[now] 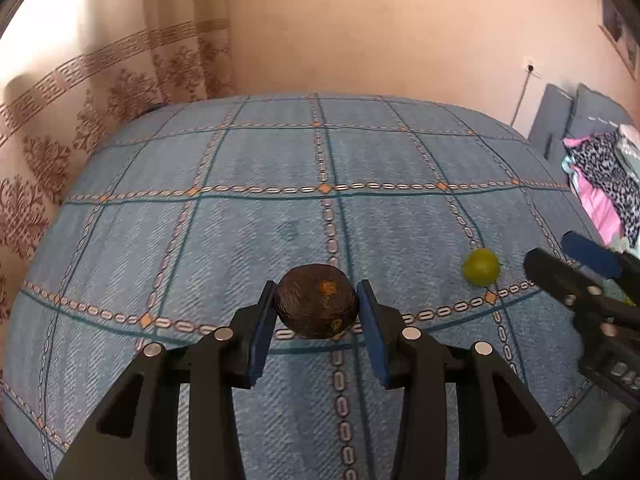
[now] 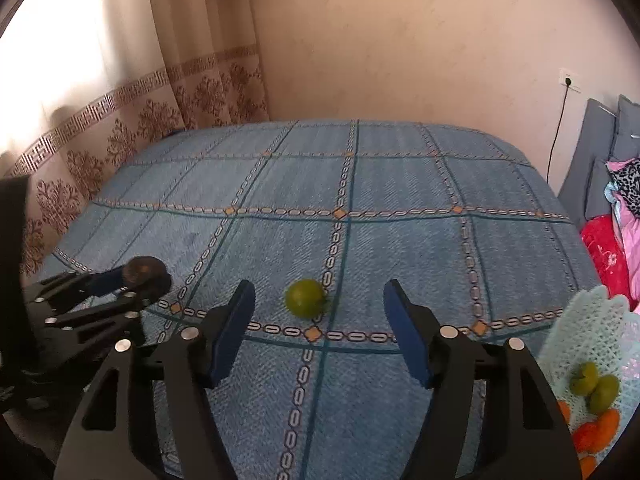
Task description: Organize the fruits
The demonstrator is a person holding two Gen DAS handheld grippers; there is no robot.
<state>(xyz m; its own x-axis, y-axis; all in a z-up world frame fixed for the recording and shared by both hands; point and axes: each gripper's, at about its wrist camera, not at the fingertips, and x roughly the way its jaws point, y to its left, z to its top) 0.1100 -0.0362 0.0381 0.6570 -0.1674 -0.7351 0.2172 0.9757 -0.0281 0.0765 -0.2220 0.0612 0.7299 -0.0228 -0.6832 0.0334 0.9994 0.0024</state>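
Observation:
A dark brown round fruit [image 1: 316,306] sits between the blue pads of my left gripper [image 1: 317,286], which is shut on it just above the bedspread. The right wrist view shows that same left gripper [image 2: 140,280] and the brown fruit [image 2: 142,270] at the left. A green lime [image 2: 306,298] lies on the bed just ahead of my right gripper [image 2: 320,286], centred between its fingertips. The right gripper's jaws stand wide and touch nothing. From the left wrist view, the lime [image 1: 480,267] lies left of the right gripper [image 1: 554,252].
A blue checked bedspread [image 2: 400,248] covers the bed. A pale mint lattice basket [image 2: 592,320] at the lower right holds limes [image 2: 596,388] and orange fruits [image 2: 596,428]. Patterned curtains [image 2: 120,136] hang at the left. Grey cushions [image 2: 600,140] and piled clothes [image 2: 628,216] lie at the right.

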